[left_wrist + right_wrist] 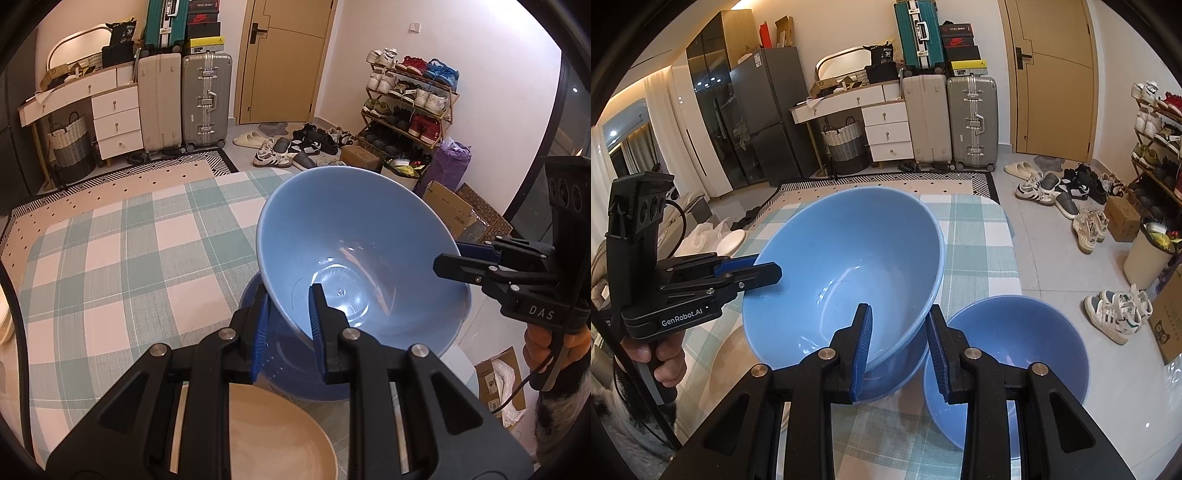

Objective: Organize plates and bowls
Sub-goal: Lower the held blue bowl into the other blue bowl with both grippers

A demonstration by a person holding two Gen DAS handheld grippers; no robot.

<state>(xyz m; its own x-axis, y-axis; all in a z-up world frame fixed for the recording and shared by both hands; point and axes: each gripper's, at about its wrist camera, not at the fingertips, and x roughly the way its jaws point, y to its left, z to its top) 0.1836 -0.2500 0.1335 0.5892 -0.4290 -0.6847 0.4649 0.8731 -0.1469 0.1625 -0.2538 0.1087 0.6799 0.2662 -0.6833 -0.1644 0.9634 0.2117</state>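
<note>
Left wrist view: the left gripper [289, 325] is clamped on the near rim of the large blue bowl [354, 254], which tilts above a second blue bowl [295, 376] on the checked tablecloth [110, 251]. The right gripper [448, 264] grips the bowl's far right rim. One tan plate [273, 435] lies under the fingers.

Right wrist view: the right gripper [899, 347] pinches the large bowl's near wall, with the left gripper [768, 271] at its left rim. Three blue bowls are visible here: the held one, one beneath it, and a smaller bowl [1027, 347] just to the right.
</note>
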